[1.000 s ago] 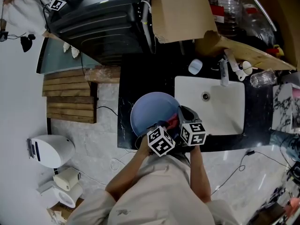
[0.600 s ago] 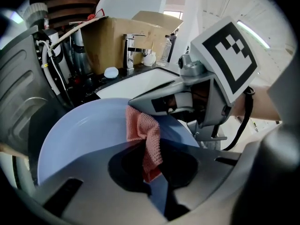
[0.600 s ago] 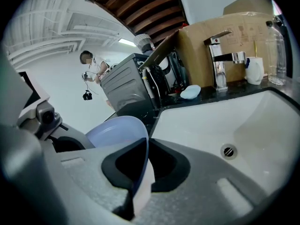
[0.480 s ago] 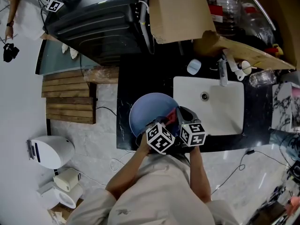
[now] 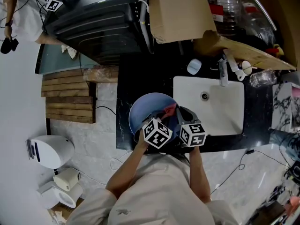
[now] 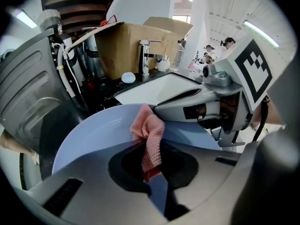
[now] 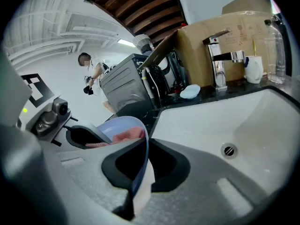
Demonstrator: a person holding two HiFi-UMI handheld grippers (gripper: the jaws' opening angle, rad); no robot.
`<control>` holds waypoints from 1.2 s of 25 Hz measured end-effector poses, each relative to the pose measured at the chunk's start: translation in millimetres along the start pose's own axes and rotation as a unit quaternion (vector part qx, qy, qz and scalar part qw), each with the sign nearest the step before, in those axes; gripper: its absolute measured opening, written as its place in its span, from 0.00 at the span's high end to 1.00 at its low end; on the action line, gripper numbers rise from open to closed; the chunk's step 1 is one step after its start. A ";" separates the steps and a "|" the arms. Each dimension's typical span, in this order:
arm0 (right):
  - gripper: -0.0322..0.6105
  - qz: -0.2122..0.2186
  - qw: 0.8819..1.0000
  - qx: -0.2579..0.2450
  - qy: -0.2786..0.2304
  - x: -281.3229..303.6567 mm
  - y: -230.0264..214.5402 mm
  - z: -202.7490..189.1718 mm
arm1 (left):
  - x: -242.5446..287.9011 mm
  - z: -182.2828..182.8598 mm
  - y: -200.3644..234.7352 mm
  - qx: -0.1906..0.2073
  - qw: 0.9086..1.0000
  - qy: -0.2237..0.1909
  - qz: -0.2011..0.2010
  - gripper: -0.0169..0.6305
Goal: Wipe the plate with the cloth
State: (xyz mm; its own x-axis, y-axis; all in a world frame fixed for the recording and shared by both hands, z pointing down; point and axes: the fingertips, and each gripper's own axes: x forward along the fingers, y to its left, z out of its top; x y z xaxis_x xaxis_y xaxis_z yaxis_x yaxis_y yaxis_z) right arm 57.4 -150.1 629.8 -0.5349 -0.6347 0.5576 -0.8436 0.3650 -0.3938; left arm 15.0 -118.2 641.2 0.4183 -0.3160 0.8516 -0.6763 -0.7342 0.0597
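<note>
A light-blue plate (image 5: 147, 110) is held on edge over the black counter, just left of the sink. My right gripper (image 7: 140, 161) is shut on the plate's (image 7: 123, 125) near rim, which runs between its jaws. My left gripper (image 6: 149, 165) is shut on a pink knitted cloth (image 6: 150, 137), and the cloth lies against the plate's (image 6: 89, 135) inner face. In the head view the cloth (image 5: 169, 109) shows at the plate's right side, ahead of the left gripper (image 5: 163, 120) and the right gripper (image 5: 182, 118). The cloth (image 7: 125, 135) also shows inside the plate in the right gripper view.
A white sink (image 5: 220, 118) with a chrome faucet (image 5: 223, 69) lies right of the plate. A cardboard box (image 5: 180, 11), bottles (image 5: 229, 6) and a small pale dish (image 5: 194, 66) stand behind. A black appliance (image 5: 101, 20) is at the back left. A person (image 7: 91, 74) stands far off.
The left gripper has shifted a little left and forward, and the pink cloth has slid up across the plate's face. The right gripper and the plate stay put.
</note>
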 end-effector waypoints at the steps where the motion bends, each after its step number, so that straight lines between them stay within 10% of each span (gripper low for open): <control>1: 0.91 0.000 1.000 0.000 0.000 -0.2 0.0 0.0 | 0.0 0.3 3.0 -0.002 1.000 -0.001 0.005 0.92; 30: 0.91 -0.008 1.000 -0.002 0.000 -0.8 -0.1 -0.2 | -23.5 -28.3 71.0 -0.048 0.993 0.027 0.103 0.92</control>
State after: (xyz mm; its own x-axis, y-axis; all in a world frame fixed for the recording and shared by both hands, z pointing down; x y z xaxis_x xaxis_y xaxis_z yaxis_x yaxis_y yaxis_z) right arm 57.9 -149.4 629.5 -0.5214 -0.6411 0.5632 -0.8522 0.3572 -0.3823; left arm -60.0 -145.9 640.2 0.2334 -0.4201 0.8769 -0.8000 -0.5956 -0.0725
